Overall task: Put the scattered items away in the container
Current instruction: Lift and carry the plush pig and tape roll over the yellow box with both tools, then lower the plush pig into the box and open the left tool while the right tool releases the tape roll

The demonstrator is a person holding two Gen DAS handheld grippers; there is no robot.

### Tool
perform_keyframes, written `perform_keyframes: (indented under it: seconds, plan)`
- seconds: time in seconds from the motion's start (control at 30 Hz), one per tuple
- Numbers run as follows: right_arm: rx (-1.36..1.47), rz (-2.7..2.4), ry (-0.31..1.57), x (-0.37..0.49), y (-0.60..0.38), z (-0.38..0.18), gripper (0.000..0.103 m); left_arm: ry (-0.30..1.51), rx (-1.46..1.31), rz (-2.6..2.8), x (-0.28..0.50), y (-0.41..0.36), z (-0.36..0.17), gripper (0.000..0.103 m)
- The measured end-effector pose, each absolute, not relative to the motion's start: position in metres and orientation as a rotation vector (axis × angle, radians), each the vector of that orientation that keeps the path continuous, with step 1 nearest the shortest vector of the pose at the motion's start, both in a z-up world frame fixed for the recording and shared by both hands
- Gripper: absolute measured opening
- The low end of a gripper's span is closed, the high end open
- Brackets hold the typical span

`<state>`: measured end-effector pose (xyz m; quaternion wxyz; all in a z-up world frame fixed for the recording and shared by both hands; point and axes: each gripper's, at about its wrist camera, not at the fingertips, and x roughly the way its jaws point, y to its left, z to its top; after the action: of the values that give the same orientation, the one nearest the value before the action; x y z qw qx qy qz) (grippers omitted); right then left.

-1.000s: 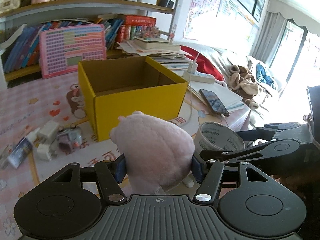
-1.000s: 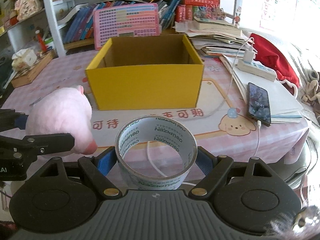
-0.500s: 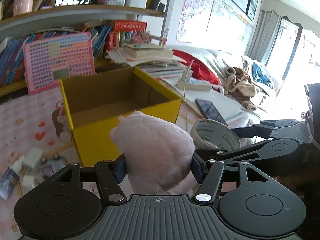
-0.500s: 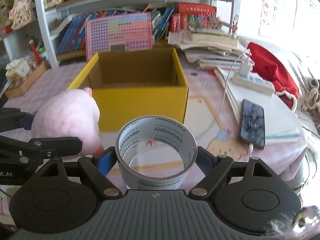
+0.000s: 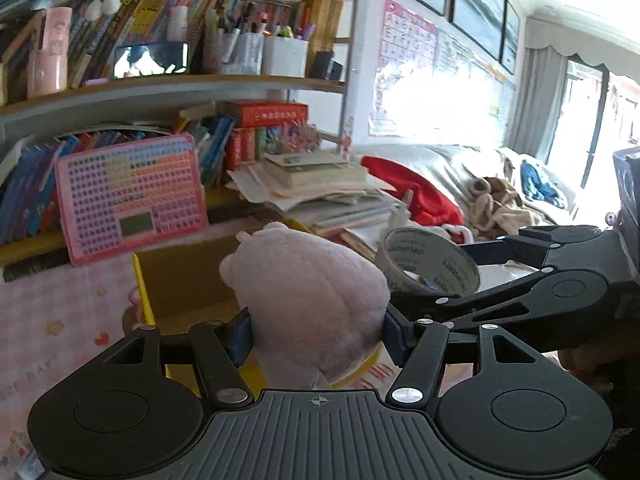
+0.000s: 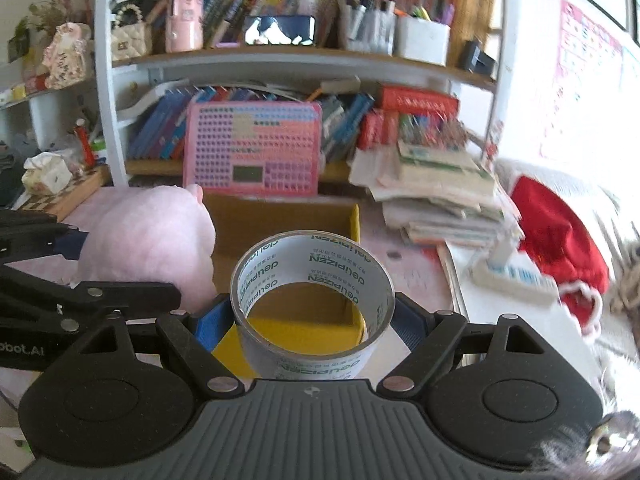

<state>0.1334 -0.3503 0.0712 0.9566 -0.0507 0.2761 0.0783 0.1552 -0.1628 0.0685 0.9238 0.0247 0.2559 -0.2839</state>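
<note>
Left gripper (image 5: 318,330) clamps pink plush (image 5: 308,296) (right gripper (image 6: 312,318) grips tape roll (image 6: 312,276))

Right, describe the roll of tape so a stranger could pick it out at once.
Start at the open yellow box on the pink tablecloth in front of the bookshelf. Just above its near side, the right tongs clamp a wide ring of clear tape with green lettering inside. Beside it is a soft pink plush toy; the tape is the only hollow, see-through ring.

We read "deli" and "PIZEN" printed repeatedly on the tape roll (image 6: 312,280), and "obot.AI" on the left claw (image 6: 20,350).
</note>
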Motion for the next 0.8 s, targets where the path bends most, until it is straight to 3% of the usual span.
perform_keyframes:
  seconds: [0.47,0.8]
  plan:
    - [-0.236,0.325,0.594,0.234,-0.333,0.046,0.083,0.589,0.115,-0.476,0.230,-0.173,0.053,0.063]
    - [-0.505,0.445,0.696,0.301,-0.311,0.001,0.083,0.713,0.220,-0.447,0.285,-0.192,0.014,0.063]
